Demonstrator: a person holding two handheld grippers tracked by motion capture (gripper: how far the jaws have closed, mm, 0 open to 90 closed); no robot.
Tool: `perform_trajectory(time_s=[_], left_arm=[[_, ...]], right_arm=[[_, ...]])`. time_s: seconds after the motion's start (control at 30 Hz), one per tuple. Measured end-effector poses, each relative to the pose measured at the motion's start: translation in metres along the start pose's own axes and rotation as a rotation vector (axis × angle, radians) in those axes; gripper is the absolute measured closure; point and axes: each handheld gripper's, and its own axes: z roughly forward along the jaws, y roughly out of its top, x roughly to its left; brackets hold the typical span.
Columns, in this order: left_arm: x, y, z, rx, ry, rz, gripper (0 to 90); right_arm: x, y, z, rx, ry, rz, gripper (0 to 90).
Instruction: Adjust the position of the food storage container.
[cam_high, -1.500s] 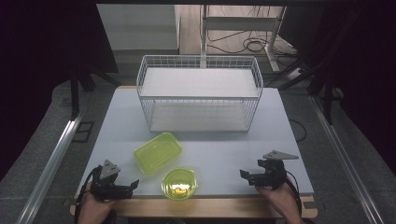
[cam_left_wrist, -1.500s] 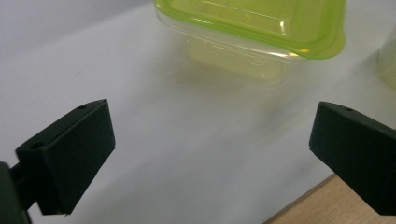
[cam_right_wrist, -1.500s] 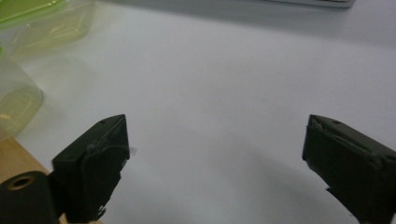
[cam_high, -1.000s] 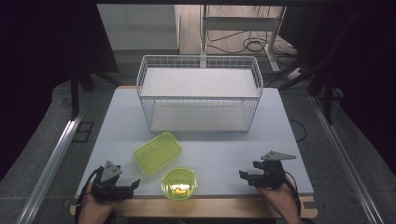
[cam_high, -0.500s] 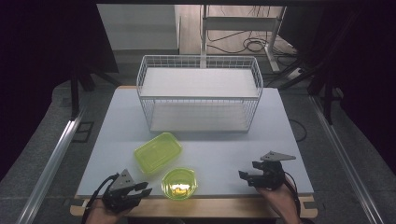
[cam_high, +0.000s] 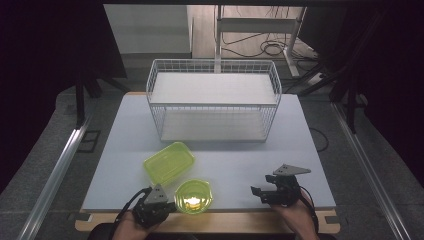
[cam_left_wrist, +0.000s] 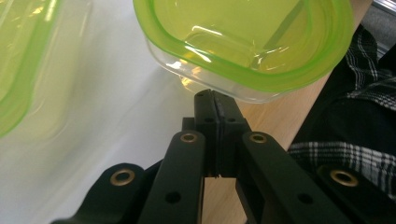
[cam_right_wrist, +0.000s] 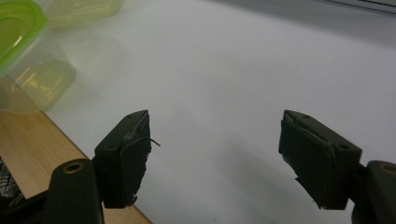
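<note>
My left gripper (cam_left_wrist: 215, 100), jaws together, noses the round bowl (cam_high: 193, 196).
A push could slide it off the table edge at six o'clock; my right gripper (cam_right_wrist: 215, 154) waits, jaws apart.

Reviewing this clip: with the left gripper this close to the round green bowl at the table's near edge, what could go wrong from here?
1. The round bowl sits at the near edge of the table; a nudge from the left gripper, whose jaws are pressed shut just short of its wall, might tip it off.
2. Shut jaws cannot take the rim; they would likely push the bowl toward the rectangular container beside it.
3. The right gripper is open over bare table, too far to steady anything.
</note>
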Motion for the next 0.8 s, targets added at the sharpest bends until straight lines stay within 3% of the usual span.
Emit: perform_trajectory(time_s=[0.3, 0.57, 0.8], left_arm=[[-0.002, 0.022, 0.028, -0.004, -0.023, 0.009, 89.7], [-0.008, 0.043, 0.049, -0.009, -0.041, 0.044, 89.7], [-0.011, 0.058, 0.067, -0.034, -0.072, 0.036, 89.7]], right_arm=[[0.001, 0.0, 0.0, 0.004, 0.005, -0.003, 25.4], [-0.001, 0.0, 0.0, 0.008, 0.009, 0.002, 27.0], [-0.003, 0.001, -0.003, 0.012, 0.004, -0.005, 32.7]])
